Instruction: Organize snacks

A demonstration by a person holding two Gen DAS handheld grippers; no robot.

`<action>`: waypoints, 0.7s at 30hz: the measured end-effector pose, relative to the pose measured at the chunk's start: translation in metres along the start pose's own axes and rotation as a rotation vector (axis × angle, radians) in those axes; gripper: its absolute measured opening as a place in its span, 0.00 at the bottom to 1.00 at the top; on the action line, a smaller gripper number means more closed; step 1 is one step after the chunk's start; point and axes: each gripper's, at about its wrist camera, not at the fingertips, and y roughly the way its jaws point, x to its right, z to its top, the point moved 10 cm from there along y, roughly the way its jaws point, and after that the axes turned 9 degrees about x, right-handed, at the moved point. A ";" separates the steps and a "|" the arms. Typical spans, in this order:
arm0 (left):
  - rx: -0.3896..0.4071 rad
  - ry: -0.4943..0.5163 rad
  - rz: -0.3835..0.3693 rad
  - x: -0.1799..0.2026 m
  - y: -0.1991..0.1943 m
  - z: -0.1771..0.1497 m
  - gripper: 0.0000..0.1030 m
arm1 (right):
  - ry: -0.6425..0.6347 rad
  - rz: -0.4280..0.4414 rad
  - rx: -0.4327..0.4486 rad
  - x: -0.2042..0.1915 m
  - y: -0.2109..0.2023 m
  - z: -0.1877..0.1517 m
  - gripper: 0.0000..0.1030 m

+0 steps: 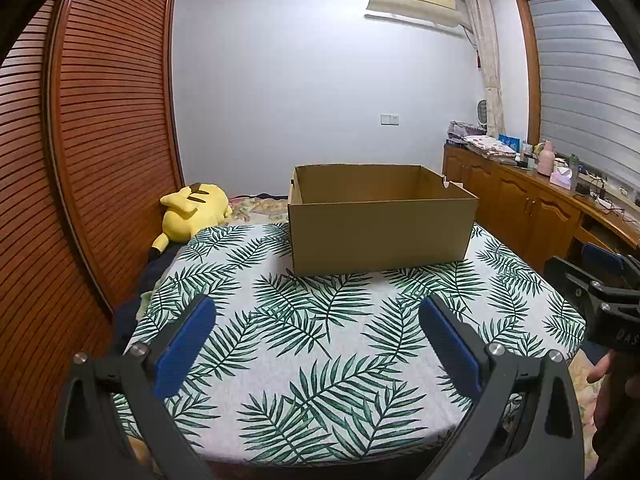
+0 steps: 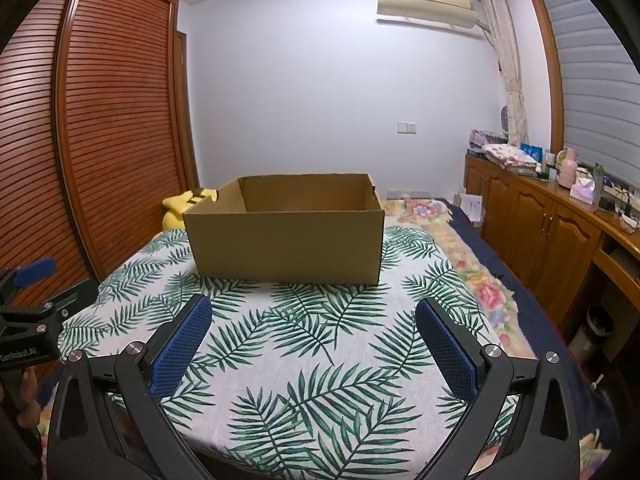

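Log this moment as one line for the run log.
left gripper: open, empty | right gripper: open, empty | cardboard box: open, on leaf-print cloth | snacks: none visible

Cardboard box (image 1: 380, 224) floor hidden by walls.

A plain brown cardboard box (image 1: 380, 232) is sitting on a white cloth (image 1: 280, 340) showing green palm-leaf print, a yellow plush toy (image 1: 192, 212) with black-tipped ears is lying at far left, and blue pads (image 2: 180, 352) are lining black gripper fingers nearby.
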 end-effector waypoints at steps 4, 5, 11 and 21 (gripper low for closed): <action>0.001 -0.001 0.000 0.000 -0.001 0.001 0.99 | 0.000 0.000 0.000 0.000 0.000 0.000 1.00; 0.002 0.000 0.000 0.000 -0.001 0.001 0.99 | -0.001 0.000 0.001 0.000 0.000 0.000 1.00; 0.008 -0.002 0.003 0.000 -0.002 0.003 0.99 | -0.001 0.000 0.001 -0.001 0.000 0.000 1.00; 0.007 -0.002 0.002 0.000 -0.003 0.002 0.99 | 0.001 -0.002 -0.002 0.000 -0.001 0.000 1.00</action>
